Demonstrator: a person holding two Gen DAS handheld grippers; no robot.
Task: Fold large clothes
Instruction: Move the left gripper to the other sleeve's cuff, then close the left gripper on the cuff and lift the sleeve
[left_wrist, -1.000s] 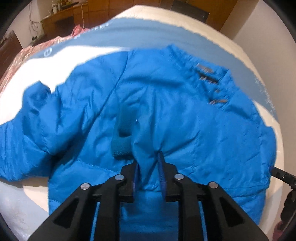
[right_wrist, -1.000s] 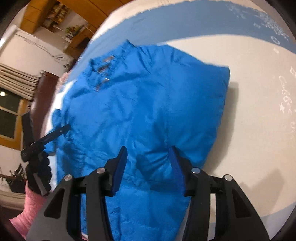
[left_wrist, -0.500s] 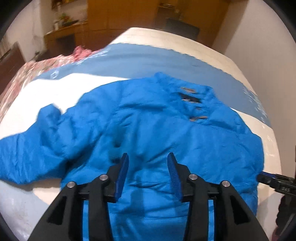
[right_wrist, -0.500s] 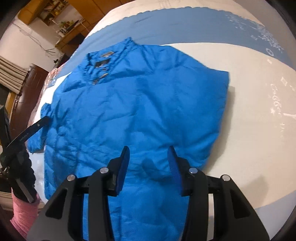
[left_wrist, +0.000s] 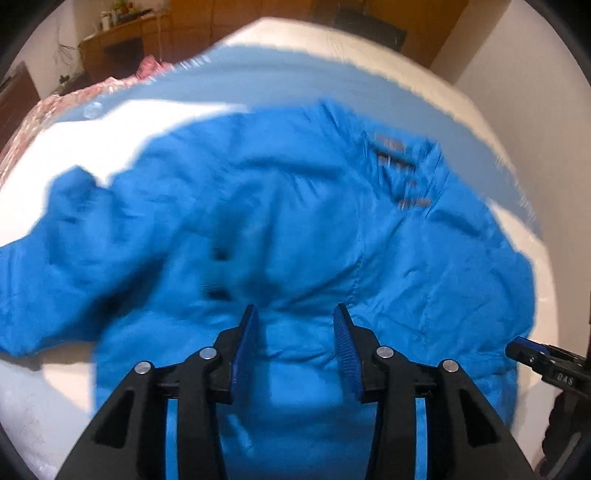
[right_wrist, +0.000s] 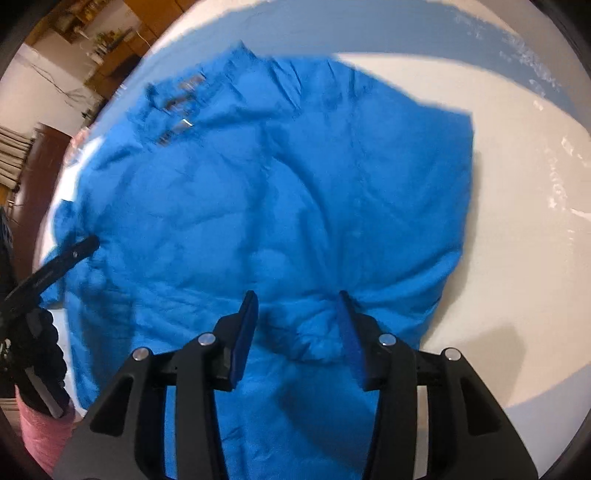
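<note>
Right now my left gripper (left_wrist: 295, 314) hangs over the near part of the jacket (left_wrist: 295, 229), jaws apart and opening, with nothing between the blue pads (left_wrist: 245, 343); the cloth lies below them, untouched. My right gripper (right_wrist: 297, 299) is the same: jaws parted and widening, pads (right_wrist: 245, 332) clear of the fabric, poised above the near right portion of the jacket (right_wrist: 277, 192).

In the left view the tip of the right gripper (left_wrist: 532, 350) shows at the right edge, beside the jacket's hem corner. In the right view a finger of the left gripper (right_wrist: 62, 258) reaches in from the left edge over the jacket's side, and below it I see a dark glove and a pink sleeve (right_wrist: 40, 432).

The jacket lies spread on the bed (right_wrist: 517, 221), collar away from me. Its right side ends in a straight folded edge, with bare white cover beyond. Its left sleeve (left_wrist: 44, 266) runs out toward the left edge of the left view. Dark tabs (left_wrist: 402, 173) mark the collar area, though blur keeps me from reading them.

Beyond the collar a blue band (left_wrist: 258, 81) crosses the white cover. Farther off sits pink patterned bedding (left_wrist: 55, 107), then wooden furniture (left_wrist: 125, 40) against the wall.
</note>
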